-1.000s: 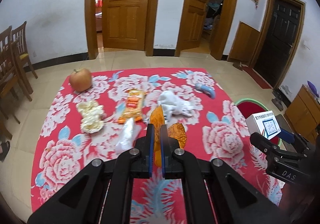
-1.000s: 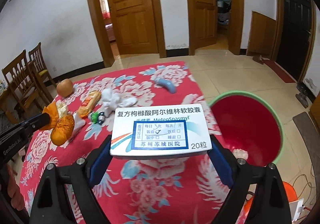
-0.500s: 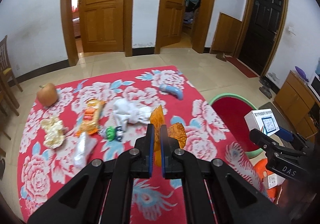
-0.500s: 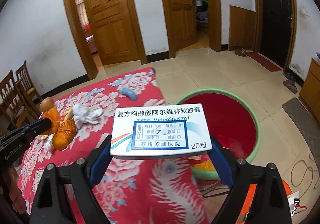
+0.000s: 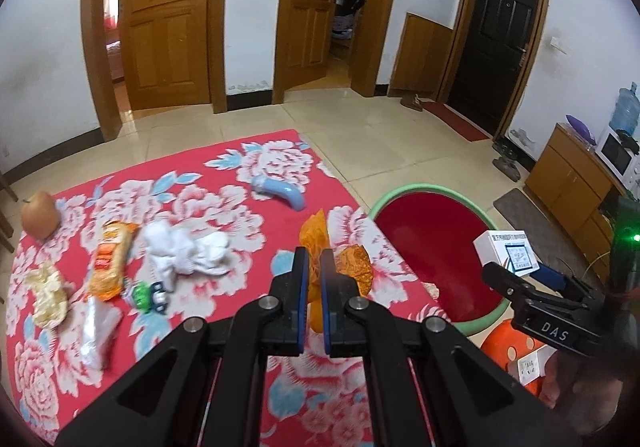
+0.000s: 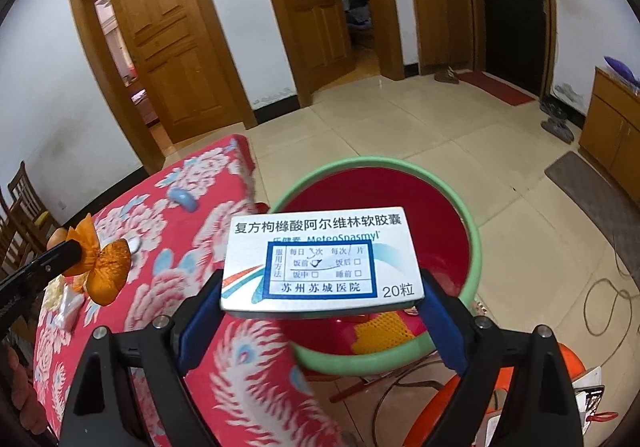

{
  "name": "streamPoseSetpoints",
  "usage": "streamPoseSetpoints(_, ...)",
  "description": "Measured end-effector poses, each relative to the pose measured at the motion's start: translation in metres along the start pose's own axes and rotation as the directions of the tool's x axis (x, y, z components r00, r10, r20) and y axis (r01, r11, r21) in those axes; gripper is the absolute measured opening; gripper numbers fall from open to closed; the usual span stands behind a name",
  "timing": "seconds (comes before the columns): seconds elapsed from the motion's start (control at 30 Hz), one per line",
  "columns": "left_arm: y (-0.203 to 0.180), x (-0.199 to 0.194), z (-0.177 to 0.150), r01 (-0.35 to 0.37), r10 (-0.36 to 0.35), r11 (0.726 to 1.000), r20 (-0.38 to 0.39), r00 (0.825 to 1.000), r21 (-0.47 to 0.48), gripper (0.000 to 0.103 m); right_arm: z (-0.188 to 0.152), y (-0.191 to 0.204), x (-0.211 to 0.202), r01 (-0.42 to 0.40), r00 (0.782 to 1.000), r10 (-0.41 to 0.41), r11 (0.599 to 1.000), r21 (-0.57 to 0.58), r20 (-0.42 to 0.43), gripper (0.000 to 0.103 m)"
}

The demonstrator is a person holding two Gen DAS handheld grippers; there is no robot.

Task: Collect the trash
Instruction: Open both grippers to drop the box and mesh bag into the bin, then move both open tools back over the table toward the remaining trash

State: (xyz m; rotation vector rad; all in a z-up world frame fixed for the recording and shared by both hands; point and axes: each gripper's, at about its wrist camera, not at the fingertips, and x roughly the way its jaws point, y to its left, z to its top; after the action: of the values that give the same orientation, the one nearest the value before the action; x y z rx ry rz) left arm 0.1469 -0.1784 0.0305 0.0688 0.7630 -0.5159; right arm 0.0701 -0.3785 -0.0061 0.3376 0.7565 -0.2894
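This is a lived-in home, in its main room. Panelled wooden doors open onto a bedroom, and cream floor tiles run from them to a dark front door. Right of that door, a low cabinet carries a microwave and a water jug; a desk with a red flowered cloth stands before the wooden doors.

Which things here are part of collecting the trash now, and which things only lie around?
Part of the job:
- medicine box, in right gripper
- orange wrapper, in left gripper
- red bin
- tissue
- snack packet

Only lying around:
- apple
- water bottle
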Motion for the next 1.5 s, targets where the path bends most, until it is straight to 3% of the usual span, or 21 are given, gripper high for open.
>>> streamPoseSetpoints(0.23,-0.017,0.022,0.005,0.023,-0.023,0.999,-0.027,0.999,0.031,0.004,0.001,-0.017,0.017,-0.018,0.999,0.019,0.999,0.048,-0.032,0.094)
streamPoseSetpoints(0.5,-0.031,0.038,0.009,0.042,-0.040,0.998,-0.043,0.998,0.054,0.004,0.001,-0.027,0.017,-0.027,1.000,0.028,0.997,0.069,-0.014,0.099)
streamPoseSetpoints(1.0,-0.089,0.070,0.014,0.154,-0.149,0.983,-0.056,0.987,0.101,0.004,-0.001,-0.061,-0.012,0.071,0.996,-0.079,0.983,0.168,0.043,0.099)
streamPoseSetpoints(1.07,-0.094,0.074,0.014,0.173,-0.167,0.980,-0.064,0.984,0.099,0.012,-0.003,-0.066,-0.014,0.073,0.996,-0.082,0.981,0.179,0.045,0.099)
streamPoseSetpoints(1.17,-0.097,0.077,0.013,0.177,-0.172,0.981,-0.064,0.983,0.084,0.040,-0.005,-0.073,-0.017,0.073,0.995,-0.084,0.978,0.193,0.049,0.099)
streamPoseSetpoints(1.5,-0.083,0.067,0.013,0.120,-0.117,0.991,-0.040,0.992,0.058,0.052,-0.004,-0.074,-0.022,0.056,0.996,-0.069,0.977,0.205,0.057,0.099)
